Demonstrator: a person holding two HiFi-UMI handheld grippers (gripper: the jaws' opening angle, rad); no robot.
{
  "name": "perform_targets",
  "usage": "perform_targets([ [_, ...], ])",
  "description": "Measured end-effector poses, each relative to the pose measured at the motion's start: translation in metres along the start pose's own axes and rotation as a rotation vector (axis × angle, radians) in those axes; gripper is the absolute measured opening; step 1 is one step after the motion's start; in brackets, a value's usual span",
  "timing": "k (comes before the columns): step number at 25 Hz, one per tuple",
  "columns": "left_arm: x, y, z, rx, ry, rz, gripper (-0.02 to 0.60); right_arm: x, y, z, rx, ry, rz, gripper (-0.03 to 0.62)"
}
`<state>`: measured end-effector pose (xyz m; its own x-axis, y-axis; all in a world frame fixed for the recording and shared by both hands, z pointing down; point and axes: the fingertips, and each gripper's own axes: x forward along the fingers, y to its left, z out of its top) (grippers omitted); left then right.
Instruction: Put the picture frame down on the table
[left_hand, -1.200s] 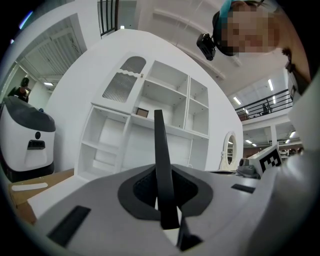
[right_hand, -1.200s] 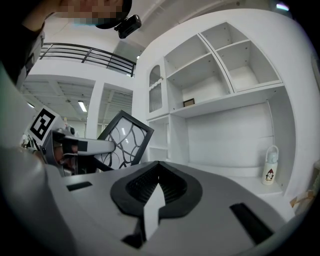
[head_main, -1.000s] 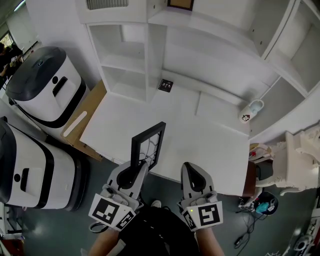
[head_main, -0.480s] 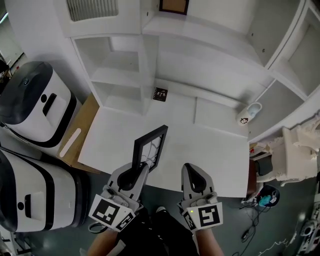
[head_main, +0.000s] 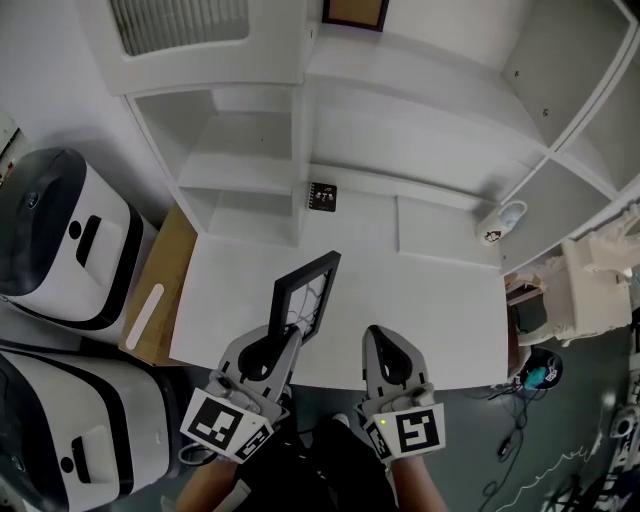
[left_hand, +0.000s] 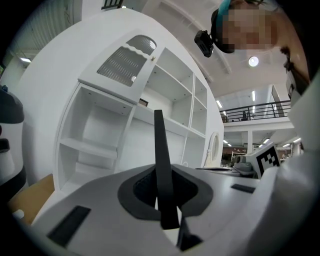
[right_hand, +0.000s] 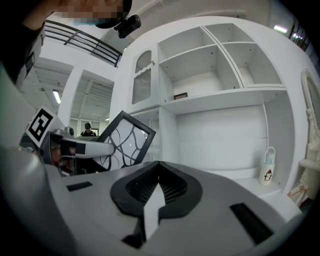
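The picture frame is black with a line pattern on its glass. It stands upright on edge above the near part of the white table. My left gripper is shut on its lower edge. In the left gripper view the frame shows edge-on, as a dark strip rising from between the jaws of the left gripper. My right gripper is shut on nothing, level with the left one at the table's front edge. From the right gripper I see the frame to the left.
A white shelf unit stands along the table's back. A small black card leans at its foot, and a white bottle stands at the back right. Two white and black machines and a wooden board are on the left.
Both grippers and the frame have moved forward toward the shelves, from short of the table's front edge to over it. The grip on the frame is unchanged.
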<state>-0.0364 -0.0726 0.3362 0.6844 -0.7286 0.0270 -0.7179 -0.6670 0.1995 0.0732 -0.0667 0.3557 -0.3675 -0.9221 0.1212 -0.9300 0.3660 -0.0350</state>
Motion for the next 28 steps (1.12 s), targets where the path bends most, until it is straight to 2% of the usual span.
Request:
perform_targets([
  [9,-0.012,0.036,0.005,-0.011,0.011,-0.086,0.026,0.030,0.034,0.000,0.008,0.013,-0.061,0.002],
  [16,-0.024,0.057,0.005,-0.036,0.011,-0.092,0.025,0.040,0.053,-0.005,0.006,0.032,-0.079,0.002],
  [28,-0.007,0.065,0.001,-0.054,0.013,-0.075,0.025,0.062,0.048,-0.004,0.077,0.024,-0.008,0.005],
])
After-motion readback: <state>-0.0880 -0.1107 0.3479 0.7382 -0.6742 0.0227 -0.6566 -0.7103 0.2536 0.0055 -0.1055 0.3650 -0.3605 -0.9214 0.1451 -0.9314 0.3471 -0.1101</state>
